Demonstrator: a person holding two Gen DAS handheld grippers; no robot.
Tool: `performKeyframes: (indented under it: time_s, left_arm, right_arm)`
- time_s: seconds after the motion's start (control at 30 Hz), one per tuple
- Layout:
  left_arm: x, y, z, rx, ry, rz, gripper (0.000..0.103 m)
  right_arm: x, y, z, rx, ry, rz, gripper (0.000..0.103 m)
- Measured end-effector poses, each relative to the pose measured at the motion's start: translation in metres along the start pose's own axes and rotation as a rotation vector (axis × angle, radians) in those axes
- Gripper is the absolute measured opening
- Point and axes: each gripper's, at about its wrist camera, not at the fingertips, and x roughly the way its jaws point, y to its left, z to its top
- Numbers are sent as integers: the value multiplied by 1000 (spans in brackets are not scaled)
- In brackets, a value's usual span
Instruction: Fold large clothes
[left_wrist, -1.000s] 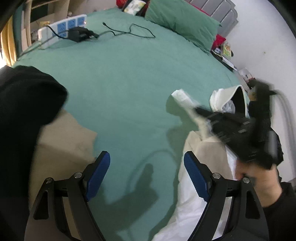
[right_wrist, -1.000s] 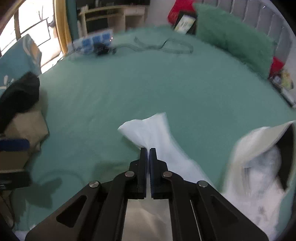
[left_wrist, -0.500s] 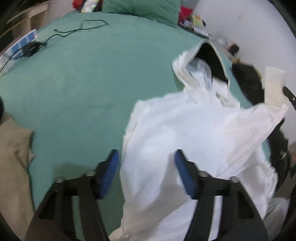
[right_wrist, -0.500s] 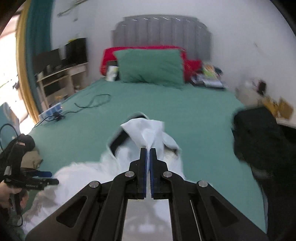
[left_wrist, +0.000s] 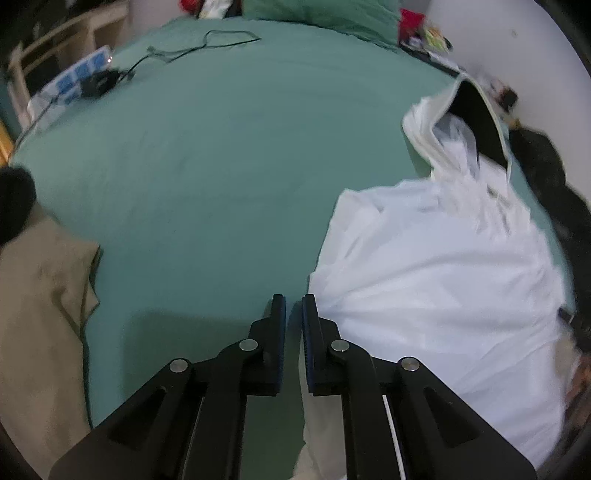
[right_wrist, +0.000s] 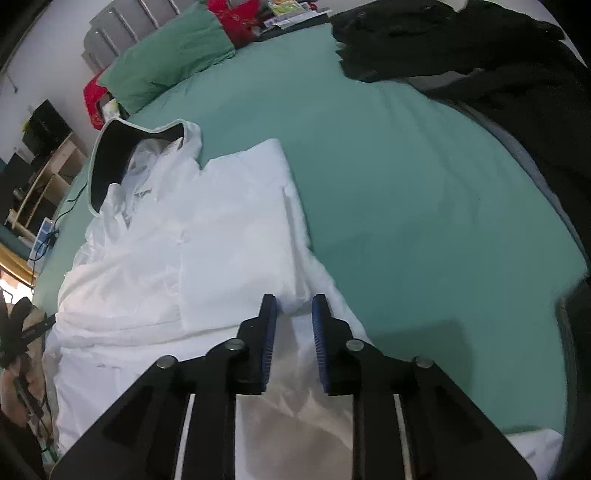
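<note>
White garment (right_wrist: 192, 258), lower hem behind right hand-held gripper (right_wrist: 293, 314).

One white garment (right_wrist: 207, 258) lies at frame centre-left; one green pillow (right_wrist: 166, 70) upper left; one black clothing heap (right_wrist: 461, 48) upper right; one beige cloth (left_wrist: 40, 317) lower left; one power strip (left_wrist: 74, 81) upper left.

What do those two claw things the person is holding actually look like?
Both are alike. The left gripper and right gripper each have two flat fingers lined with ribbed blue pads, carried on matte black angular linkage arms with triangular cut-outs and round silver pivot pins. No cables or markings show.
</note>
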Motion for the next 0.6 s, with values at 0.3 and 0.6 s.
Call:
performKeyframes:
  time_s: [0.3,0.6]
  left_arm:
    - [5,-15,-3,8,-4,-60,60]
    - [10,-5,5,12,-26,-57,60]
  right_arm:
    - [-15,49,27,-283,-137,-48,71]
    - [15,102,45,-520,-146,-198,71]
